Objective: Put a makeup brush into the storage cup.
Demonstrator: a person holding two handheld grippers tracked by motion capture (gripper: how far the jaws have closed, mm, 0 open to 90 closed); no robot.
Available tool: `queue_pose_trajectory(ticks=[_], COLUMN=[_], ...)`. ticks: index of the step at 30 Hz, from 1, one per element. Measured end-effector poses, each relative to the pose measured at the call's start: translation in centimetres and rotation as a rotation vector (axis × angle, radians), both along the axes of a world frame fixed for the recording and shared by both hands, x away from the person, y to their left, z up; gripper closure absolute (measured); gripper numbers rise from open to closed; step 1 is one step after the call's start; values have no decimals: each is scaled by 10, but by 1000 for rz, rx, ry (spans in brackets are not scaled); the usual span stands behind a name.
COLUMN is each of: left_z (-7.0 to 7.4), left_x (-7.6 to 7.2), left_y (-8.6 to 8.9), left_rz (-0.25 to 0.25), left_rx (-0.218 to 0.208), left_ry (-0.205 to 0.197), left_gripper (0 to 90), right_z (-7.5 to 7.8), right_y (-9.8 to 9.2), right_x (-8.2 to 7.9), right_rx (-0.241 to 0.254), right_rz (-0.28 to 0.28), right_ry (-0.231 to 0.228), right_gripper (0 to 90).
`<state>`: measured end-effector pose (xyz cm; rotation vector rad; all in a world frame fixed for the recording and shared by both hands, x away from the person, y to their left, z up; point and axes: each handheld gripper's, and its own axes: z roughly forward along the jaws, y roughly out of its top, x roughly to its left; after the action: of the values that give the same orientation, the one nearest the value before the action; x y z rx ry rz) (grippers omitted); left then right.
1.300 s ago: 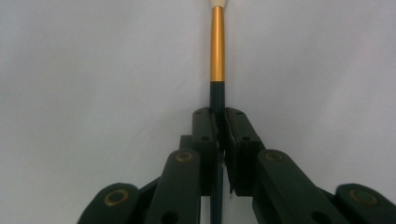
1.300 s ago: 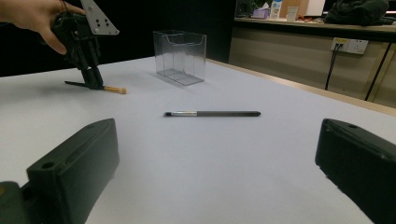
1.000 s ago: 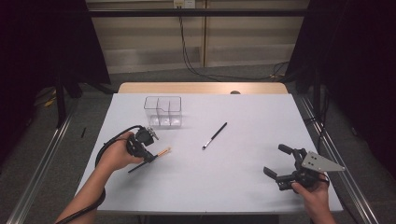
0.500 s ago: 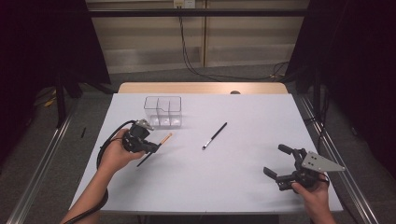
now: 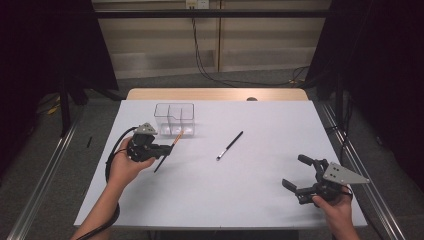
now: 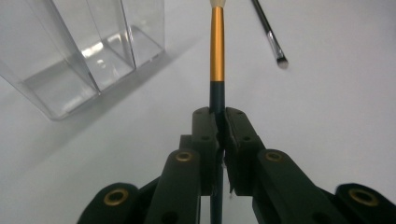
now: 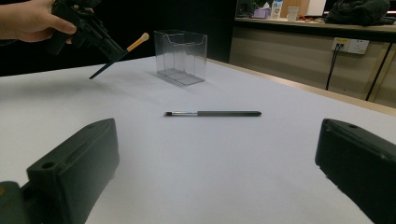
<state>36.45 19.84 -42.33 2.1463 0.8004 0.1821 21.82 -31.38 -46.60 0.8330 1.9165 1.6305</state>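
My left gripper (image 5: pixel 166 149) is shut on the dark handle of a makeup brush (image 5: pixel 176 139) with a gold ferrule and a pale tip. It holds the brush above the table, tip slanting toward the clear compartmented box (image 5: pixel 174 119) just beyond. In the left gripper view, the jaws (image 6: pixel 220 116) pinch the handle and the brush (image 6: pixel 217 51) runs straight ahead, with the box (image 6: pixel 70 56) to its left. A thin black brush (image 5: pixel 230 145) lies flat at mid-table. Near the front right edge, my right gripper (image 5: pixel 298 173) stands open and holds nothing.
The pale table (image 5: pixel 210 200) has a wooden strip along its far edge. In the right gripper view, the black brush (image 7: pixel 219 113) lies ahead of the wide jaws (image 7: pixel 219 140), with the box (image 7: pixel 182 56) and the left hand's gripper (image 7: pixel 100 39) farther off.
The left gripper has carried the gold-ferruled brush a little toward the box, and its tip has swung from pointing sideways to pointing at the box. The right gripper has stayed still.
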Motion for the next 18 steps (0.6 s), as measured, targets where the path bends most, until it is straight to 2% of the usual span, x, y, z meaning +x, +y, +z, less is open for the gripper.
queue_pose_trajectory(ticks=[4,7,13,18], left_z=[1,2,1,0], left_x=[-1,-2,-4,-5], left_y=[3,4,5,7], left_rz=[29,49,79,114], left_rx=[-76,-135,-219,-272], left_ry=[-37,-45,-83,-127], left_gripper=[834,834,834,834], right_z=[0,0,0,0], right_y=[0,0,0,0], right_x=[0,0,0,0], right_rx=[0,0,-1,-1], right_rz=[1,1,2,2], right_ry=[-1,-2,-3,-4], right_gripper=[0,0,0,0])
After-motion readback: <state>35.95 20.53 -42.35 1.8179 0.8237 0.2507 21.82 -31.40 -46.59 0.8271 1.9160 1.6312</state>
